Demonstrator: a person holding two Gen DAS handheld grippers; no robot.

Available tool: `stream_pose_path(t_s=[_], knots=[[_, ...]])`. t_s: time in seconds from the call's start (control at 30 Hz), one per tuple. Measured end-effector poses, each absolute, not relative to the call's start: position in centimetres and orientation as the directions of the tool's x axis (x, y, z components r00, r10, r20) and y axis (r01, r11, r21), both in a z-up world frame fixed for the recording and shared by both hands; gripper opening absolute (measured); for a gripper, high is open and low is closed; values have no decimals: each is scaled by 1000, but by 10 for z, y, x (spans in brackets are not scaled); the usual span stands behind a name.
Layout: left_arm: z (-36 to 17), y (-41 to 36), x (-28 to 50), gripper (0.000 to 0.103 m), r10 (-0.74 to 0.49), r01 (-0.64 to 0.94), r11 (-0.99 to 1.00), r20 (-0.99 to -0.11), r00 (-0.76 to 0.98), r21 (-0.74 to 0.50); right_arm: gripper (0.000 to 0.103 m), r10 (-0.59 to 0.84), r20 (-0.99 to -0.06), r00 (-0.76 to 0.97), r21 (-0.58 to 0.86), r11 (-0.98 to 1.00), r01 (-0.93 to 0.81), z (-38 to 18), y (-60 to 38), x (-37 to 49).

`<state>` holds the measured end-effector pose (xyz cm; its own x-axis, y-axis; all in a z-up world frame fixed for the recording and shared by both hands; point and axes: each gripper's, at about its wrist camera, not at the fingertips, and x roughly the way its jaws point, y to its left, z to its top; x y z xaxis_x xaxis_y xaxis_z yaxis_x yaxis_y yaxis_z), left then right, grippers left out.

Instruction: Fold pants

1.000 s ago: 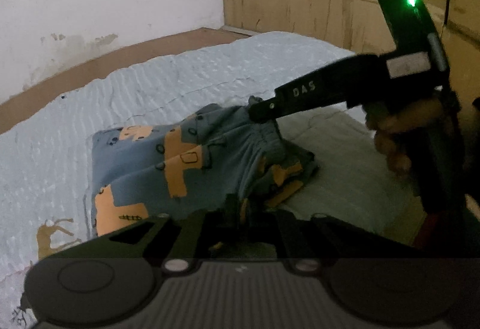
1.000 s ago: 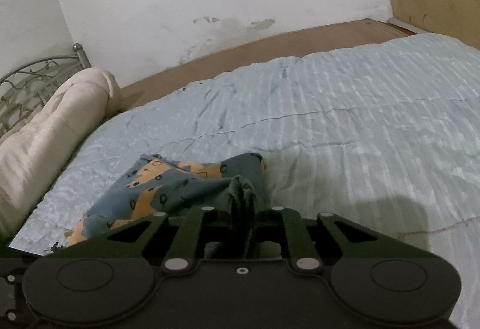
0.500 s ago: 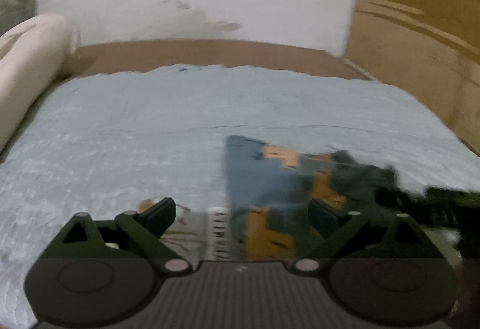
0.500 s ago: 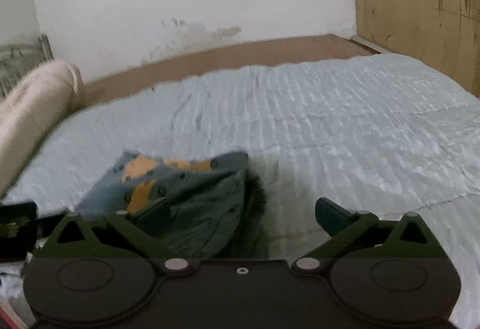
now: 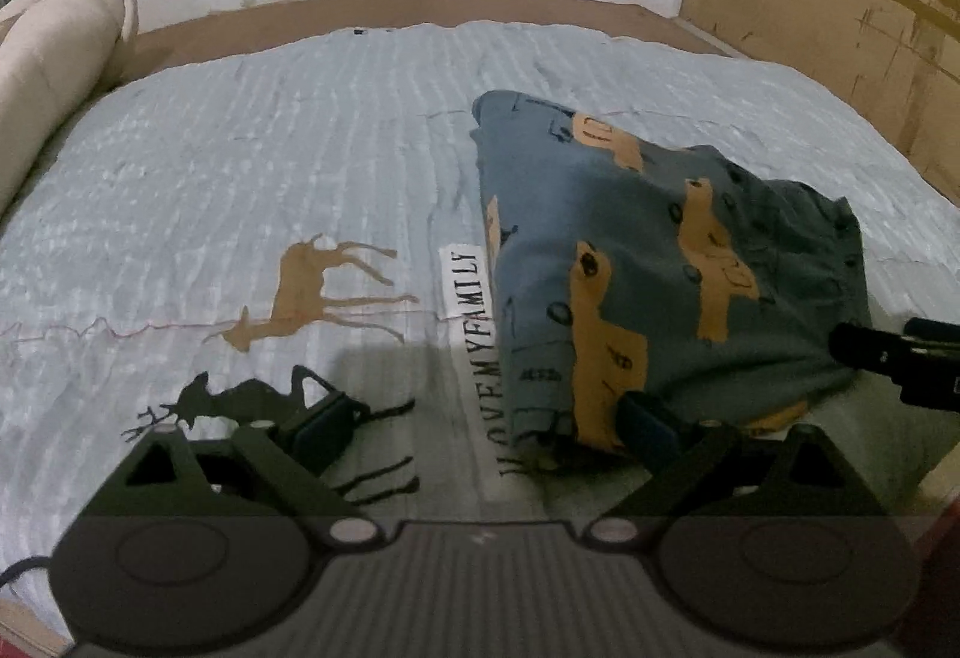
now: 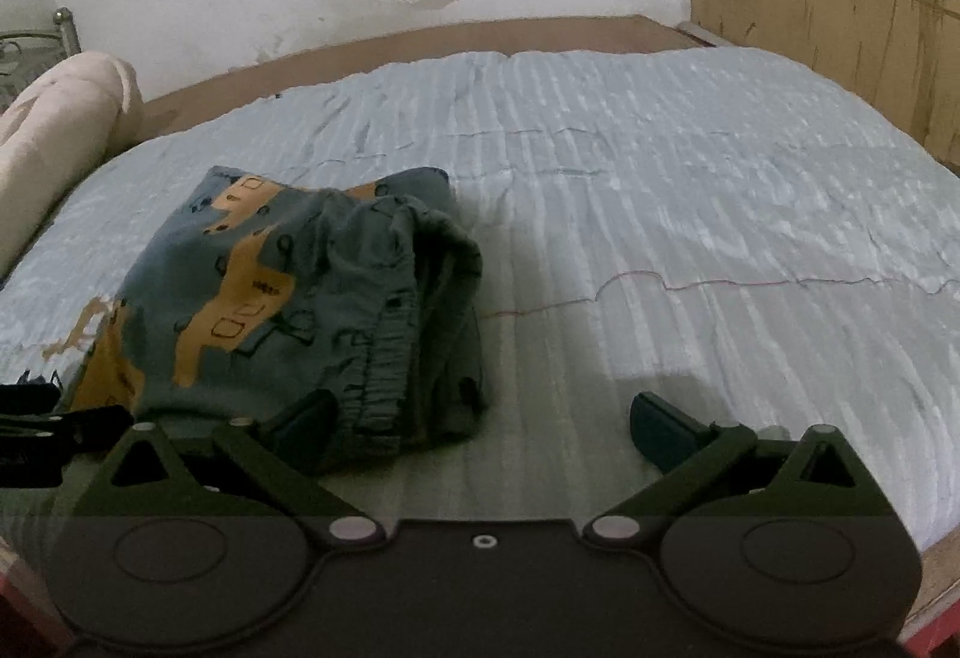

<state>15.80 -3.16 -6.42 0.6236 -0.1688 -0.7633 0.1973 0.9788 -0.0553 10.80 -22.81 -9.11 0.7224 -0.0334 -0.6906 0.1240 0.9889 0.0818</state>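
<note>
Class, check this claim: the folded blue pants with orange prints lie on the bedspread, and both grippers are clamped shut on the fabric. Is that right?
Not quite. The pants do lie folded on the bedspread, but both wrist views show the left gripper and right gripper open, jaws spread, gripping nothing.

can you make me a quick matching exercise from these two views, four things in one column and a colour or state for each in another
Things:
1. pants
2. left tool
3. bedspread
4. rolled bolster

States:
A. cream, lying along the bed's left edge
B. light blue, ribbed, with a brown deer print
C. open, holding nothing
D. blue-grey with orange shapes, folded in a pile

Pairs: 1-D, 2-C, 3-B, 4-A
</note>
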Motion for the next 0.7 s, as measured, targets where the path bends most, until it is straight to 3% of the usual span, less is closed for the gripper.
stream_pose_path(t_s=[0.3, 0.53, 0.7], knots=[[-26, -44, 176, 103, -194, 177, 980, -683, 704, -95, 102, -5, -554, 833, 32, 999, 27, -63, -223, 129], [-39, -66, 239, 102, -103, 166, 986, -728, 678, 14, 102, -36, -604, 796, -60, 998, -1, -83, -227, 198], [-63, -63, 263, 103, -142, 174, 984, -762, 631, -39, 102, -43, -644, 764, -6, 999, 51, -98, -242, 216]])
